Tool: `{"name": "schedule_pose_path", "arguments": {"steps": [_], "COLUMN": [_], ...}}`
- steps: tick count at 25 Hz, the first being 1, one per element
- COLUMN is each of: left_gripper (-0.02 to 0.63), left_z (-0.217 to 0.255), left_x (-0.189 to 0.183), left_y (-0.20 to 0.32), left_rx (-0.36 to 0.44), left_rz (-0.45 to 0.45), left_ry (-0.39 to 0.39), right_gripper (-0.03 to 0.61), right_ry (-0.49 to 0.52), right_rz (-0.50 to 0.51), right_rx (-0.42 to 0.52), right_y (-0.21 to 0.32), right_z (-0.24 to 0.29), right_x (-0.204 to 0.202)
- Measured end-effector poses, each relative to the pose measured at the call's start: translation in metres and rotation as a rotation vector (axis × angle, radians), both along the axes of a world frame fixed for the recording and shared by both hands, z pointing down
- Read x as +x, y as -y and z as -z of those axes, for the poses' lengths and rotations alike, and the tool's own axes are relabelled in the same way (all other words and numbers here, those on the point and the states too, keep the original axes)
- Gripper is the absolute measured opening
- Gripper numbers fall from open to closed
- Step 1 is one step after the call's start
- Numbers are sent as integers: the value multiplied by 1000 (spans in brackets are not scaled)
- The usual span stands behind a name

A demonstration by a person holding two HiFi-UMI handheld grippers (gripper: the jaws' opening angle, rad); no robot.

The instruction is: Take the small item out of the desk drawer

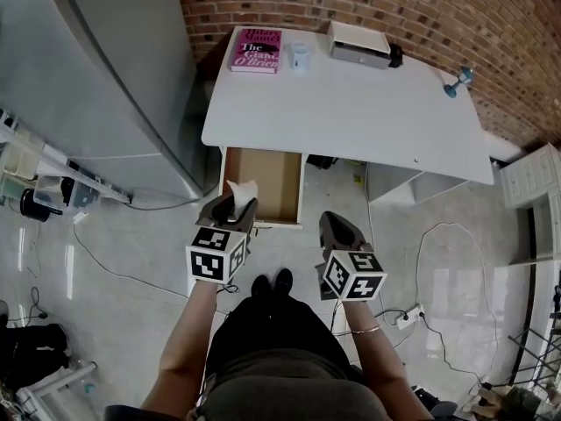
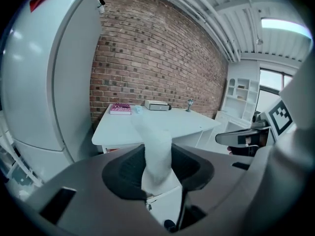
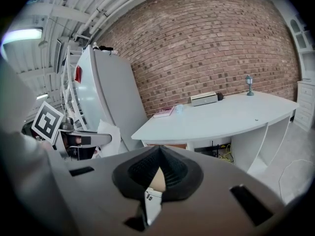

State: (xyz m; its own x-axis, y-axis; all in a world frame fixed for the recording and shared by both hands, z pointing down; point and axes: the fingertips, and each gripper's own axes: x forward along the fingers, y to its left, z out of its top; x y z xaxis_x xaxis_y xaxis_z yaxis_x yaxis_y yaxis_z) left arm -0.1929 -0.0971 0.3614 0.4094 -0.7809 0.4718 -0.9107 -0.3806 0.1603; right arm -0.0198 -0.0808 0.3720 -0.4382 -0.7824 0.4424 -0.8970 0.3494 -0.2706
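Observation:
The desk drawer (image 1: 273,182) stands pulled open under the white desk (image 1: 351,112), and its brown bottom shows bare. My left gripper (image 1: 235,203) hovers over the drawer's front left corner, shut on a small white crumpled item (image 1: 242,190). In the left gripper view the white item (image 2: 156,154) sticks up between the pads of the left gripper (image 2: 158,152). My right gripper (image 1: 338,228) hangs in front of the drawer, to its right. The right gripper (image 3: 158,150) has its tips together with nothing between them.
On the desk lie a pink book (image 1: 256,51), a small cup (image 1: 300,56), a white box (image 1: 359,44) and a blue ornament (image 1: 458,81). A grey fridge (image 1: 105,77) stands left of the desk. Cables (image 1: 438,261) and a power strip (image 1: 408,317) lie on the floor.

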Motion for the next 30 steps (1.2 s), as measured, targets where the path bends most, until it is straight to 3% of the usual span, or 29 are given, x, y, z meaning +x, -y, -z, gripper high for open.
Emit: {"name": "schedule_pose_path", "arguments": {"steps": [15,30], "left_gripper": [163,163], "left_z": [0,-6], "left_x": [-37,-35], "left_y": [-20,-21], "left_rx": [2,-11], "left_rz": [100,100], "left_ry": [-41,-51], "right_gripper": [0,0], "right_ry": [-36,-47], "right_rz": [40,29], "right_rx": [33,34], "right_y": [2,3], "right_z": [12,10], "right_x": [-18,-17]}}
